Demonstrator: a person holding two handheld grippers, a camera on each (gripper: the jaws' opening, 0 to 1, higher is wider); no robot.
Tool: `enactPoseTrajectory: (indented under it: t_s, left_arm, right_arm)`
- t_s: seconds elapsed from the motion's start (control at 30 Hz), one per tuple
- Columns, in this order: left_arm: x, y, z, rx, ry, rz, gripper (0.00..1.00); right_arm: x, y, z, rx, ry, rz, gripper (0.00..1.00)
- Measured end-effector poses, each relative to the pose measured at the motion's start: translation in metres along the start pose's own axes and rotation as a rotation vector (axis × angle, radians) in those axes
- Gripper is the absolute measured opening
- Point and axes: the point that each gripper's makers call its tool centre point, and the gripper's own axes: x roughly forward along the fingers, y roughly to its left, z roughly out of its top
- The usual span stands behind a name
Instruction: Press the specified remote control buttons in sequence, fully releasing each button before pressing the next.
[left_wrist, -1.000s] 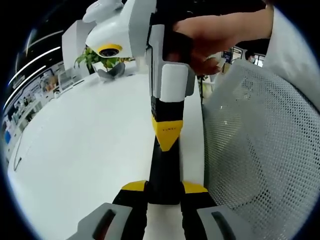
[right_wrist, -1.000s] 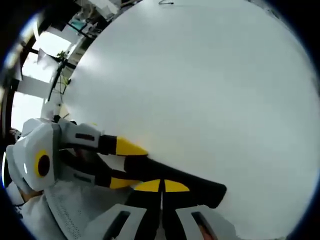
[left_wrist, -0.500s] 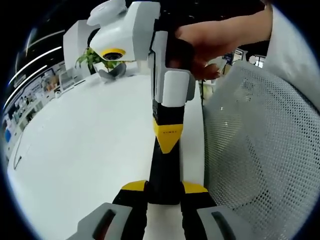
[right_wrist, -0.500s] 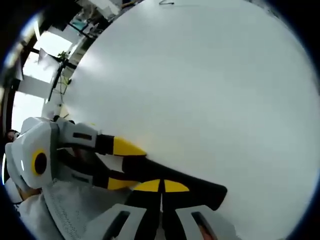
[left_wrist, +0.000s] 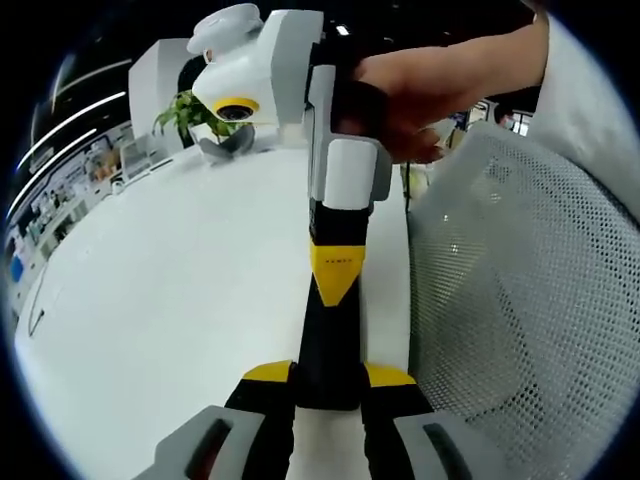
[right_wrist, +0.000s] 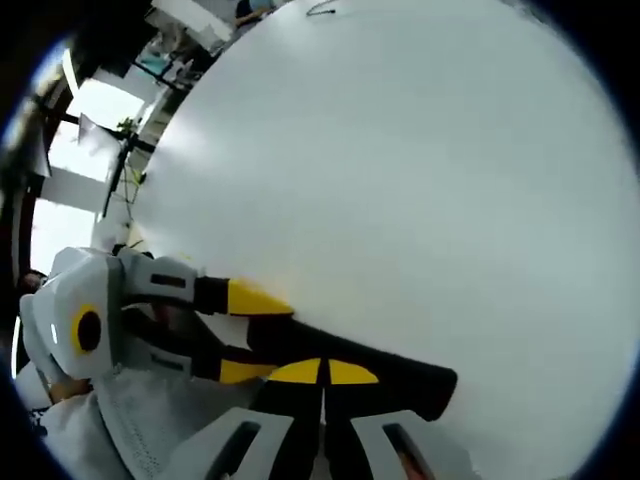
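A black remote (left_wrist: 325, 335) is clamped by its near end in my left gripper (left_wrist: 328, 375), whose yellow-tipped jaws are shut on it. From above, the right gripper (left_wrist: 335, 275), held by a person's hand (left_wrist: 430, 80), comes down with its jaws shut and its yellow tip resting on the remote's top face. In the right gripper view, the right gripper (right_wrist: 322, 372) has both tips together against the remote (right_wrist: 415, 382). There the left gripper (right_wrist: 250, 335) grips the remote's left end. The buttons are hidden.
A white table (left_wrist: 170, 280) spreads beneath the remote. A white mesh chair back (left_wrist: 520, 300) stands close on the right. A potted plant (left_wrist: 185, 112) sits at the table's far end, and a small dark item (left_wrist: 35, 322) lies near its left edge.
The right gripper's body has shifted and rolled slightly in the left gripper view. Its tip stays on the remote. My left gripper's hold is unchanged.
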Motion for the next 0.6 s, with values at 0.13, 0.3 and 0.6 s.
enactPoseTrajectory:
  t_s: [0.13,0.3,0.6]
  left_arm:
    - [-0.001,-0.002,0.000,0.004,0.002,0.001,0.24]
    - [-0.001,-0.003,0.000,0.007,0.004,0.000,0.24]
    - [-0.002,-0.003,0.000,0.005,0.005,0.003,0.24]
  right_arm:
    - [-0.005,0.009,0.011,0.065,-0.104,0.114,0.00]
    - [0.001,0.016,0.003,0.017,-0.043,0.119,0.00]
    - [0.006,0.015,-0.002,-0.031,-0.006,0.080,0.00]
